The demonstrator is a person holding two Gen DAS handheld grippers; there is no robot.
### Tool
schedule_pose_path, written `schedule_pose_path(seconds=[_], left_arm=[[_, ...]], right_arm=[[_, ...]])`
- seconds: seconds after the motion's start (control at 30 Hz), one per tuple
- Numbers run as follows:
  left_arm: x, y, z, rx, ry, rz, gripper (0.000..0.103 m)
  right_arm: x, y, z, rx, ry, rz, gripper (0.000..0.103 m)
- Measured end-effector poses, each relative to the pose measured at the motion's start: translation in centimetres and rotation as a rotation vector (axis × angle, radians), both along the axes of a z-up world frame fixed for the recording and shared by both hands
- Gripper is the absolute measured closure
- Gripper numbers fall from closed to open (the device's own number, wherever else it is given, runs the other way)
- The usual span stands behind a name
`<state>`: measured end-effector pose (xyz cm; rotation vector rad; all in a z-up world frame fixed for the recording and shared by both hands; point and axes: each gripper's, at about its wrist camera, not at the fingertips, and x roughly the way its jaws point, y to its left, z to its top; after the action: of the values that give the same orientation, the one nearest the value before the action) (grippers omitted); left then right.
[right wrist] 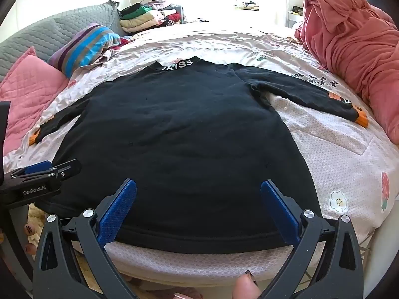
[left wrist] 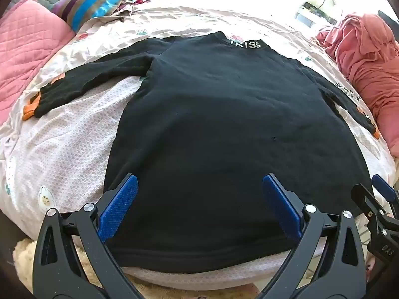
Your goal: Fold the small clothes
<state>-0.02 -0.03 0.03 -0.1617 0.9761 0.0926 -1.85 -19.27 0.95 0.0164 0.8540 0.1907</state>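
A black long-sleeved sweater lies flat on the bed, collar with white letters at the far end, both sleeves spread out with orange cuffs. It also shows in the right wrist view. My left gripper is open and empty, hovering over the sweater's near hem. My right gripper is open and empty over the same hem, further right. The right gripper also shows in the left wrist view. The left gripper also shows in the right wrist view.
The bed has a pale flowered cover. Pink and striped pillows lie at the left. A red blanket heap lies at the right. Folded clothes are stacked at the far end.
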Motion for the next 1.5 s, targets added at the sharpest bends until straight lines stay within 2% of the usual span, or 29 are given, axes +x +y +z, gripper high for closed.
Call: schedule_pose_path(seconds=[0.17, 0.5, 1.5], left_arm=[[0.2, -0.1, -0.1, -0.002, 0.003, 0.001, 0.009], [0.0, 0.1, 0.8, -0.007, -0.009, 0.0, 0.009], [-0.3, 0.0, 0.7, -0.002, -0.022, -0.006, 0.009]], right_arm=[[0.0, -0.1, -0.1, 0.026, 0.002, -0.002, 0.004], [0.2, -0.3, -0.3, 0.019, 0.002, 0.002, 0.004], [-0.5, 0.7, 0.0, 0.018, 0.001, -0.001, 0.004]])
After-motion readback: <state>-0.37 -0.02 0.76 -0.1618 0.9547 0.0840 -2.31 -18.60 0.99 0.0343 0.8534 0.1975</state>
